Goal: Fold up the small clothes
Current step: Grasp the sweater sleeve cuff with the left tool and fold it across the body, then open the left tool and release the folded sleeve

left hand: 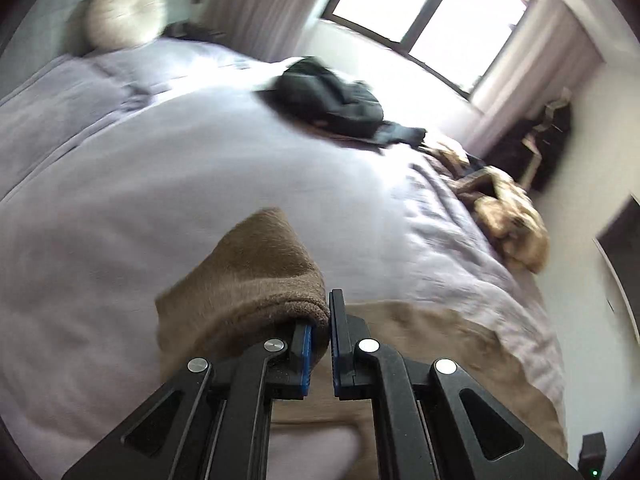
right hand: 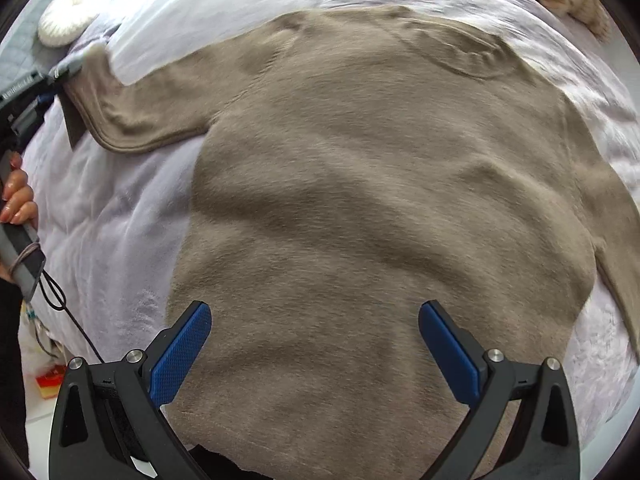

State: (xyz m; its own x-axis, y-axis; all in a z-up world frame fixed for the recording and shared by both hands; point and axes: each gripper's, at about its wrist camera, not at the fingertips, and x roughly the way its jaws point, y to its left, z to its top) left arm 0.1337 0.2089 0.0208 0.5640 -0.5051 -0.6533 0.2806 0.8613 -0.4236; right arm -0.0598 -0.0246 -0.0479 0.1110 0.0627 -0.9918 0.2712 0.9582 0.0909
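The left gripper (left hand: 320, 332) is clamped on the cuff end of one sleeve (left hand: 256, 280) of a fuzzy taupe-brown knitted sweater (right hand: 360, 208); the sleeve's rolled edge bulges over the left blue pad and rises ahead of the fingers as a raised fold, while the right pad stands bare beside it. The jaws are nearly together, with only the cloth between them. Below and to the right of this gripper, more of the same sweater lies flat on the pale lilac quilted bedspread (left hand: 160, 184). Far ahead of it, a heap of dark clothes (left hand: 332, 96) sits on the bed, and further right a crumpled tan garment (left hand: 508, 208) lies near the bed's edge. A round cream cushion (left hand: 124, 12) lies ahead and to the left, and a bright window (left hand: 432, 12) is ahead and to the right.

The right gripper (right hand: 316, 344) hangs over the sweater's body with its jaws spread wide, blue textured pads (right hand: 180, 356) apart and nothing between them. The sweater lies spread beneath and ahead of it, neckline away from the fingers. Far to its left, the sleeve runs up to the other gripper, where a person's hand (right hand: 18, 200) grips the handle. White lettering on that tool is too blurred to read.
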